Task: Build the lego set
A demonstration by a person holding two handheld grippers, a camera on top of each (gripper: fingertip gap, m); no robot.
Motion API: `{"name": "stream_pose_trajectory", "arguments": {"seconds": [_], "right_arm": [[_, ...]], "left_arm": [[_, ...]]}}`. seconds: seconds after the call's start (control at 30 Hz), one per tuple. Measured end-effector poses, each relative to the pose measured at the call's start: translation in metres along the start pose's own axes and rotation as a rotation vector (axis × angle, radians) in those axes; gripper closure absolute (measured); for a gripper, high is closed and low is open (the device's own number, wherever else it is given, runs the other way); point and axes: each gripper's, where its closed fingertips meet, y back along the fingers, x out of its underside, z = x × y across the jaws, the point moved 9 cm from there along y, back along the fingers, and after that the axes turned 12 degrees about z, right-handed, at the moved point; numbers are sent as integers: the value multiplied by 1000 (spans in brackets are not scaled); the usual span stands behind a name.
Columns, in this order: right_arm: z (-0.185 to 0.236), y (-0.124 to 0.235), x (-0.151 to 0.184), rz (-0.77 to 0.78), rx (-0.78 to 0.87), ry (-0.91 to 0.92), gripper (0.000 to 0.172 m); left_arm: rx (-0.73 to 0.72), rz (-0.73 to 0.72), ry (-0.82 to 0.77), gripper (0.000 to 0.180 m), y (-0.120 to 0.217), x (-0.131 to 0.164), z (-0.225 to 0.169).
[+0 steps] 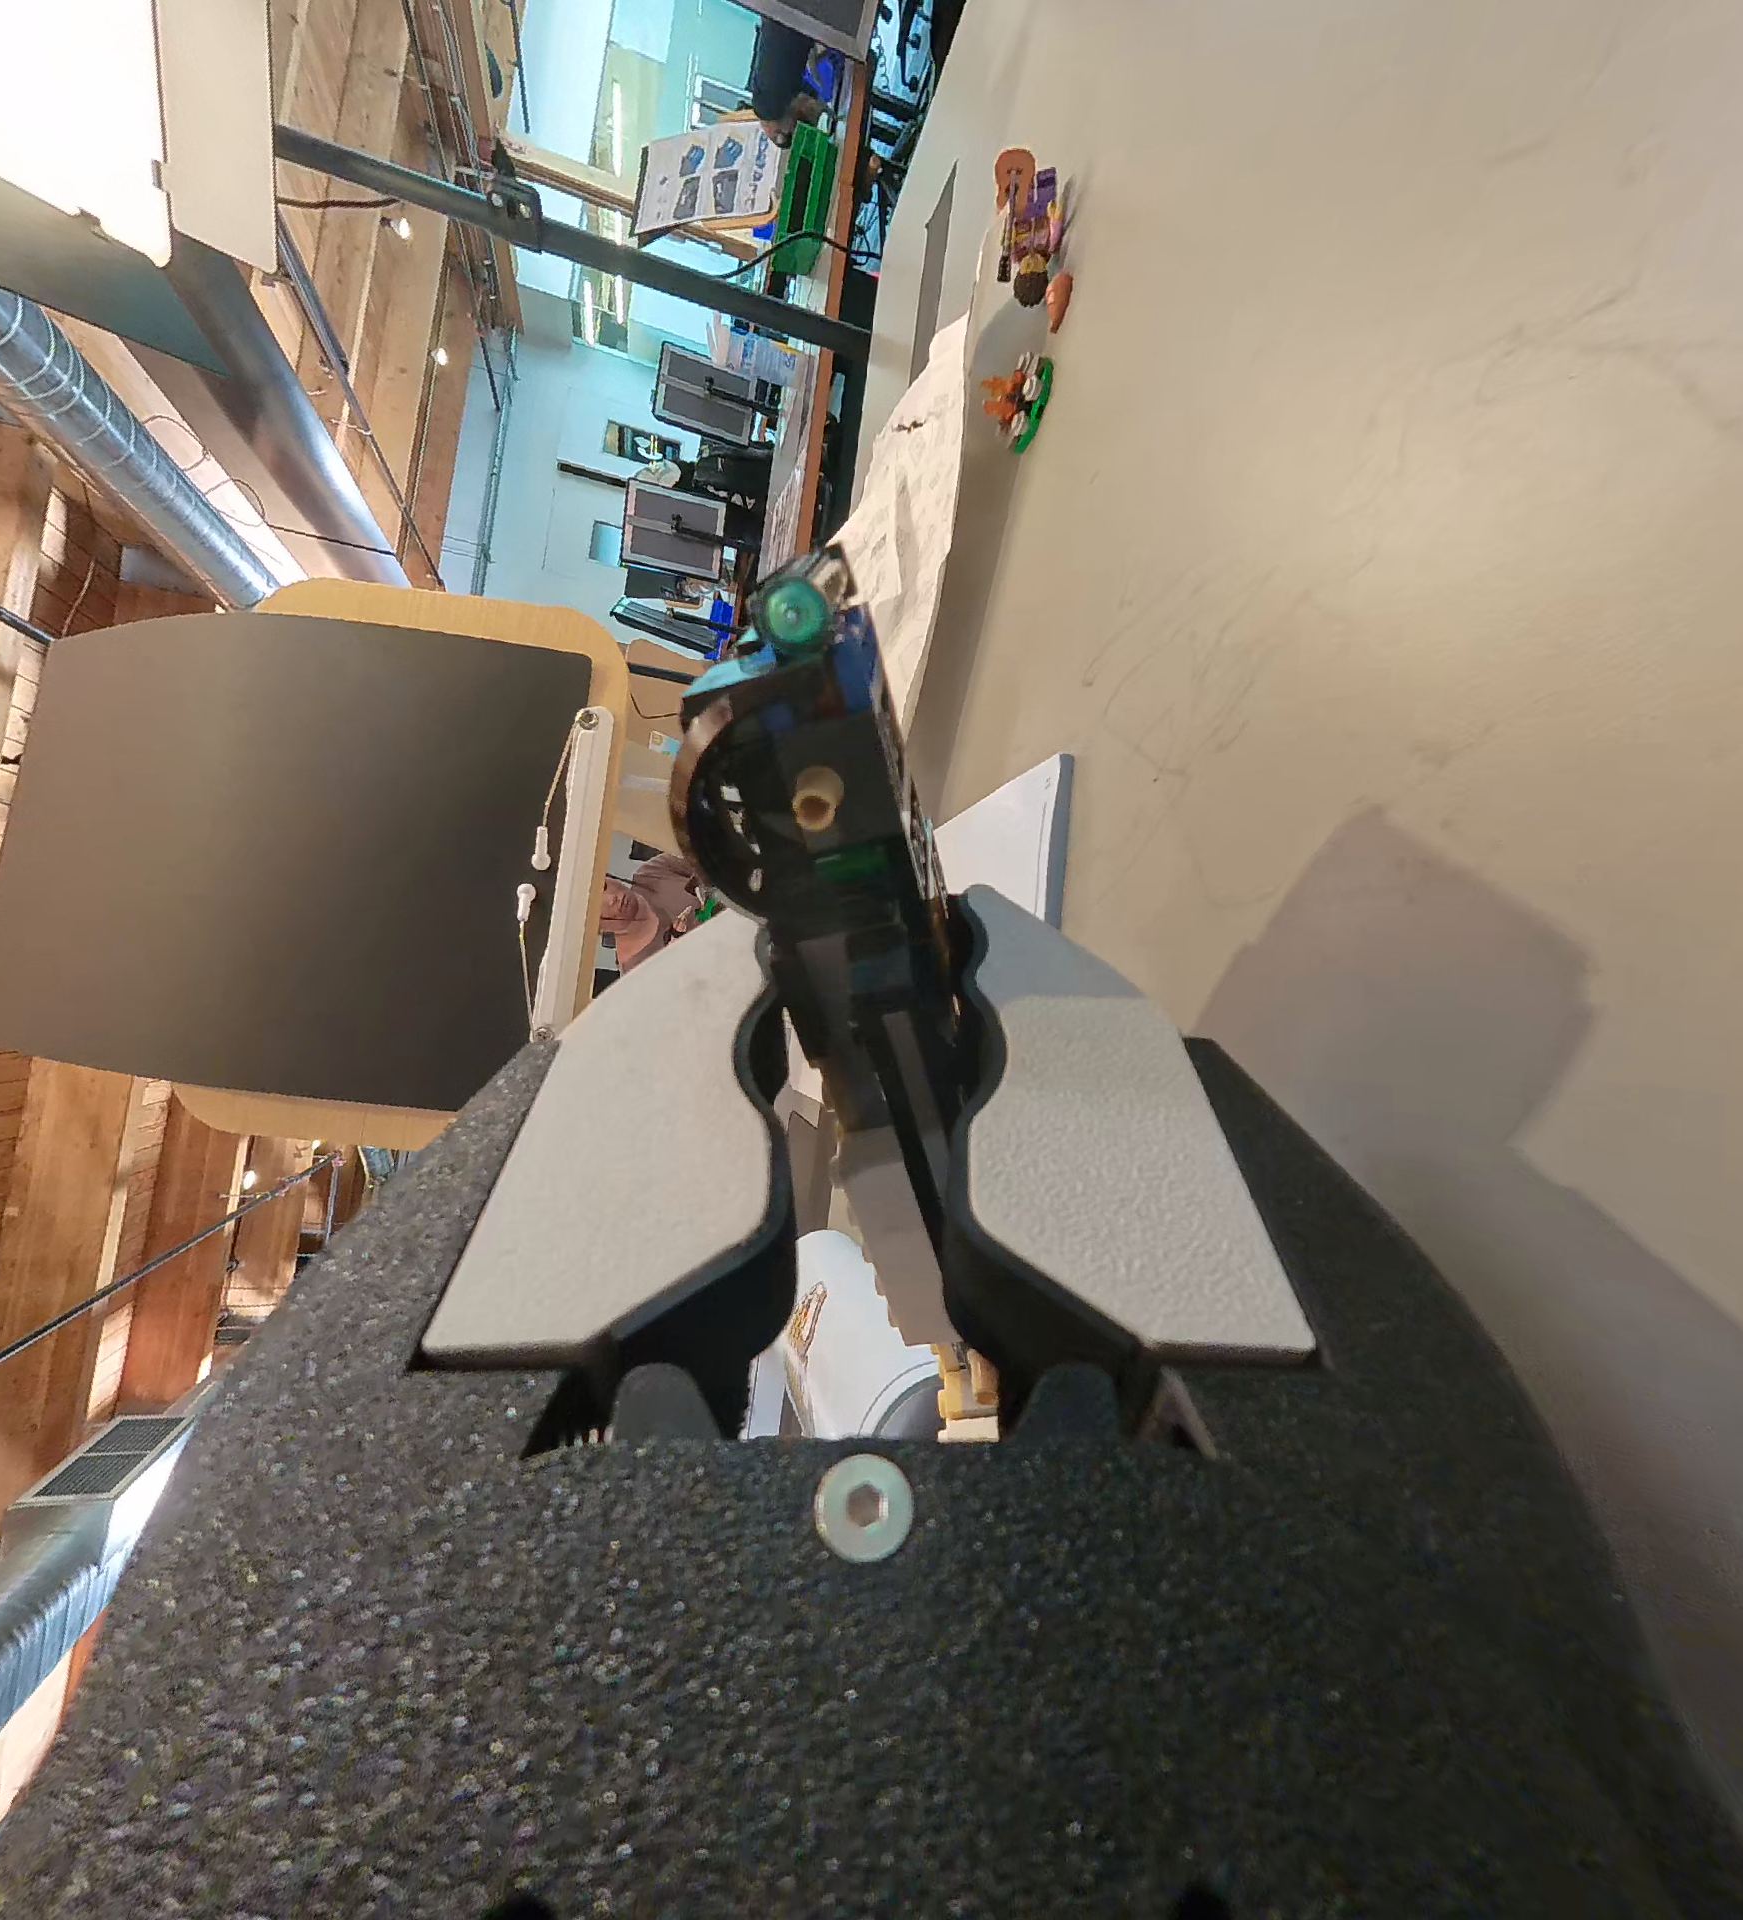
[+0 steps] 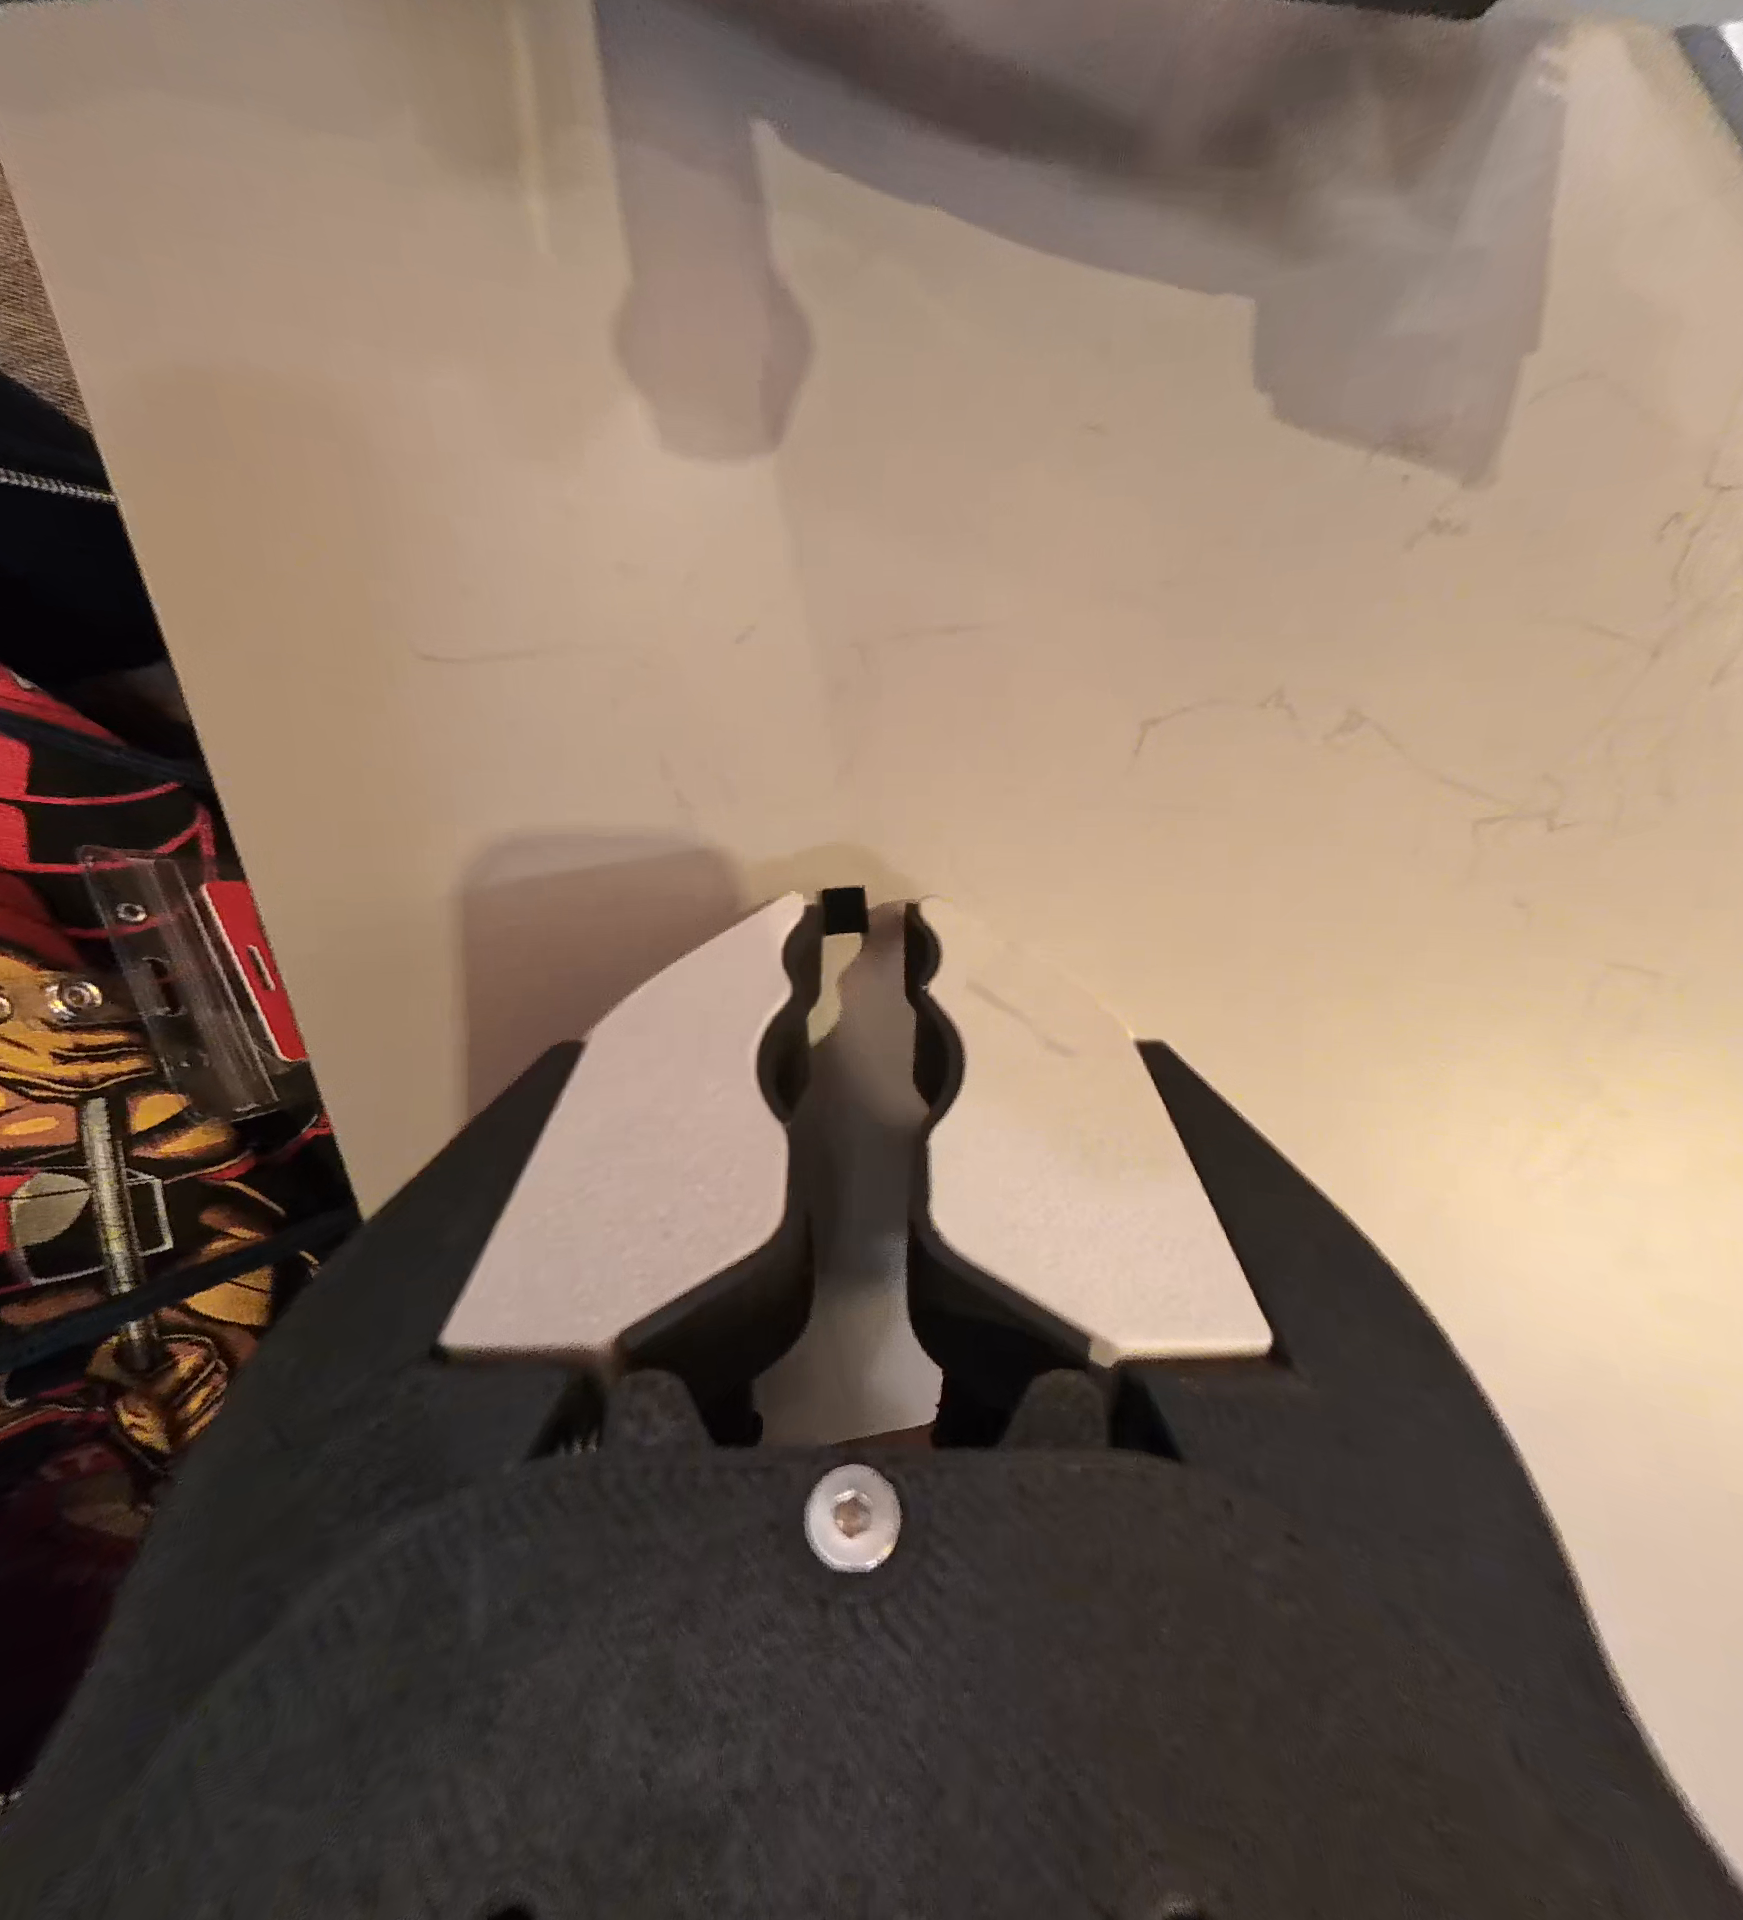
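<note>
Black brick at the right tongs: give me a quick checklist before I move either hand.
1. Left tongs gripping the dark brick model: ok, both sides close on it.
2. Model clear of the table: ok, held above it.
3. Small black brick between the right tongs: ok, at the tips.
4. Right tongs pressing it from both sides: not ok, a gap shows on one side.
5. Figure and flower piece out of the way: ok, far off.
</note>
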Motion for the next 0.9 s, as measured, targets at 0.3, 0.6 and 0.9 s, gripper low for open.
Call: {"name": "stream_pose_trajectory", "arguments": {"seconds": [0.3, 0.6, 0.9], "right_arm": [[-4, -2, -1, 3, 53, 69, 172], [-16, 6, 9, -34, 54, 65, 165], [-11, 7, 18, -42, 0, 22, 158]], "left_arm": [[13, 15, -28, 152, 2, -1, 4], [30, 20, -13, 152, -2, 3, 4], [35, 21, 2, 152, -6, 6, 5]]}}
